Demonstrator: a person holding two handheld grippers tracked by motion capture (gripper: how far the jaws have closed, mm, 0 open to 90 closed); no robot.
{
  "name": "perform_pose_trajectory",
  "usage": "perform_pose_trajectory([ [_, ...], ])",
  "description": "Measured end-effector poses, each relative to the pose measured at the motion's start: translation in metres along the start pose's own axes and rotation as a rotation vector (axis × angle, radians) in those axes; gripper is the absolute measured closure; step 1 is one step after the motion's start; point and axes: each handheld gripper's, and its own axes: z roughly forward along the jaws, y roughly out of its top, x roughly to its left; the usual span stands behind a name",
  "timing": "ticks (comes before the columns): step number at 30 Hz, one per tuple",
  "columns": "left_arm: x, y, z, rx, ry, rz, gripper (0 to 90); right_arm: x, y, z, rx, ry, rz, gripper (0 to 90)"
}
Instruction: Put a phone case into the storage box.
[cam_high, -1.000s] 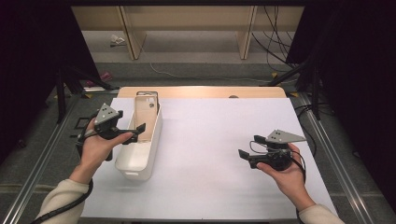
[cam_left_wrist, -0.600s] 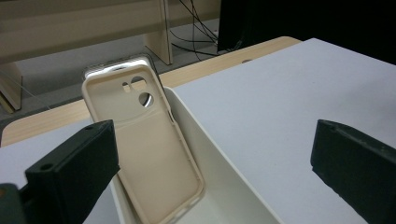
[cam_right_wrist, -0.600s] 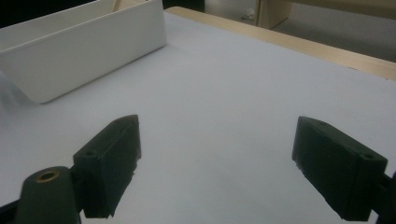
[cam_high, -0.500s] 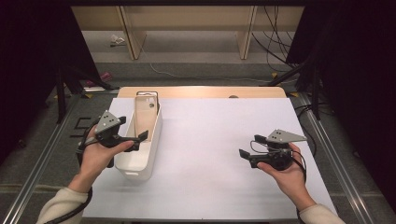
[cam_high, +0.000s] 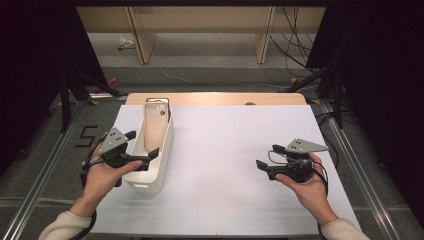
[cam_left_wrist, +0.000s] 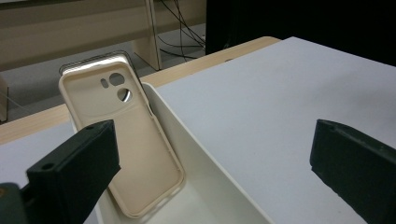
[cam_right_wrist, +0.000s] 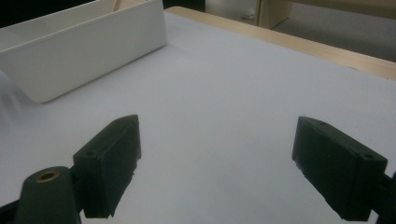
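Observation:
A beige phone case leans upright against the far end of a long white bin, its camera cutouts at the top. A darker case rim peeks out behind it. The beige case stands at the far end of the bin on the left of the table. My left gripper hovers open over the bin's near half, apart from the case, with nothing between its jaws. My right gripper is open above the bare white table surface, far right of the bin.
A white sheet covers the table, with a wooden strip showing along the far edge. Beyond lie floor cables and wooden shelf legs. Dark stands flank the table on both sides.
My left gripper has drawn back toward the person along the bin, away from the standing case. The right gripper has stayed put.

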Motion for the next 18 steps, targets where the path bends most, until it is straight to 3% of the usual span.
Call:
perform_pose_trajectory([
  [18, -0.014, -0.012, -0.013, -0.013, -0.031, 0.053, 1.1, 0.0, -0.001, -0.003, 0.004, 0.0, -0.002, 16.4],
])
